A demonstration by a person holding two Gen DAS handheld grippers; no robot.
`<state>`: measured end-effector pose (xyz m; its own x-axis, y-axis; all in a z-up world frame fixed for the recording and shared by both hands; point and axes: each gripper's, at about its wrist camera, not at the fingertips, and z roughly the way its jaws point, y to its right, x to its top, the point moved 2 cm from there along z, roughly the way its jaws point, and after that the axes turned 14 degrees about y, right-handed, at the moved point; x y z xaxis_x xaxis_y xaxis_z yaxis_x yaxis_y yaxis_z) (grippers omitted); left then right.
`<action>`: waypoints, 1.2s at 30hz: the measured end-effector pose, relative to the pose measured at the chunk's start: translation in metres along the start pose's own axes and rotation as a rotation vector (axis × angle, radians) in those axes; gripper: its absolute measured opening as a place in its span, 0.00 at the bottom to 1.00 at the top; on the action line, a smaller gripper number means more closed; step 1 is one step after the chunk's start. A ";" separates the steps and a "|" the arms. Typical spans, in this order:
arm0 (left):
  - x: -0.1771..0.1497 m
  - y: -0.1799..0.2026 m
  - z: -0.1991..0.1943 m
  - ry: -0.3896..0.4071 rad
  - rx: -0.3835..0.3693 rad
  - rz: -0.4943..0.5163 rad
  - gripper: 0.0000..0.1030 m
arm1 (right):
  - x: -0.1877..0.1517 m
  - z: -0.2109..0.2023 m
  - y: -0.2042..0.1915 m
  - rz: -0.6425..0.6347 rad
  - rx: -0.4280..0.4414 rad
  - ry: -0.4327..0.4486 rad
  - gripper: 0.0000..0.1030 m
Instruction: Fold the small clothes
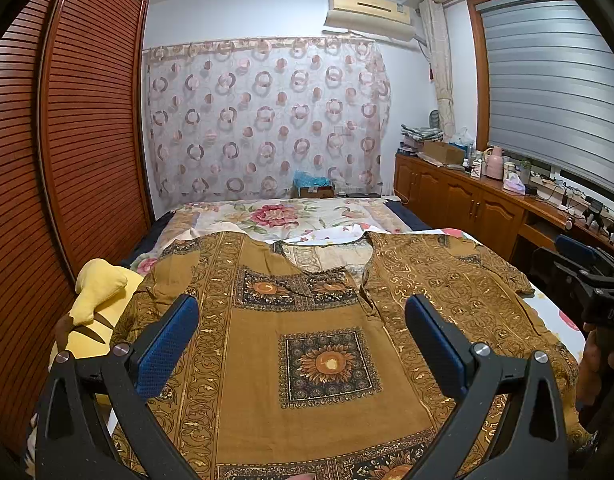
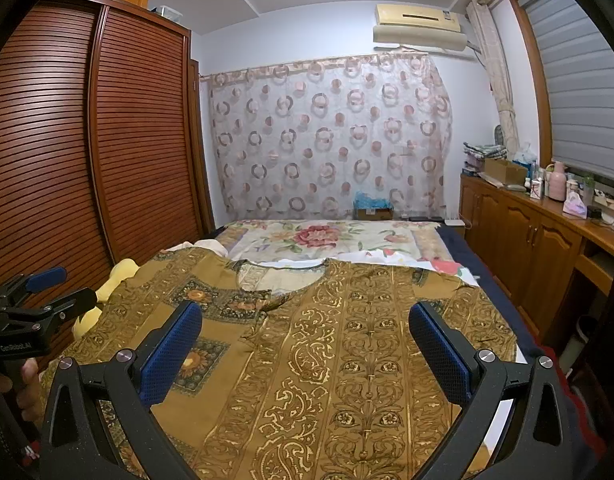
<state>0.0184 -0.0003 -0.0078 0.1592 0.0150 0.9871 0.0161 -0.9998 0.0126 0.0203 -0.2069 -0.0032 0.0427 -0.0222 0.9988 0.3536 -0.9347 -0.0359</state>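
Observation:
A mustard-brown patterned shirt lies spread flat on the bed, neckline away from me, short sleeves out to both sides. It also shows in the right wrist view. My left gripper is open and empty, hovering above the shirt's left half. My right gripper is open and empty above the shirt's right half. Each gripper shows at the edge of the other's view: the right one and the left one.
The bed has a floral cover. A yellow plush toy lies at the bed's left edge beside the slatted wardrobe. A wooden cabinet with clutter runs along the right wall under the window.

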 end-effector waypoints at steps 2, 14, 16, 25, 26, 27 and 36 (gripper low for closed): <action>0.000 0.000 0.000 0.000 0.000 0.000 1.00 | 0.000 0.000 0.000 -0.001 -0.001 0.000 1.00; 0.000 0.000 0.000 -0.002 0.000 0.001 1.00 | 0.000 0.001 0.000 -0.001 -0.001 0.000 1.00; 0.000 0.000 0.000 -0.002 -0.001 0.001 1.00 | 0.000 0.001 0.000 0.001 0.001 -0.001 1.00; 0.000 0.000 0.000 -0.004 0.001 0.001 1.00 | 0.000 0.001 0.000 0.000 0.000 -0.001 1.00; 0.000 0.000 0.000 -0.005 0.001 0.001 1.00 | 0.000 0.001 0.000 0.001 0.000 -0.001 1.00; -0.004 -0.001 0.001 -0.007 0.001 0.000 1.00 | 0.000 0.001 0.000 0.002 0.000 -0.001 1.00; -0.006 -0.002 0.001 -0.007 0.002 0.002 1.00 | 0.000 0.002 -0.001 0.002 0.001 -0.003 1.00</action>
<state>0.0189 0.0011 -0.0138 0.1662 0.0135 0.9860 0.0180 -0.9998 0.0107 0.0216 -0.2057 -0.0030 0.0461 -0.0232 0.9987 0.3542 -0.9344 -0.0381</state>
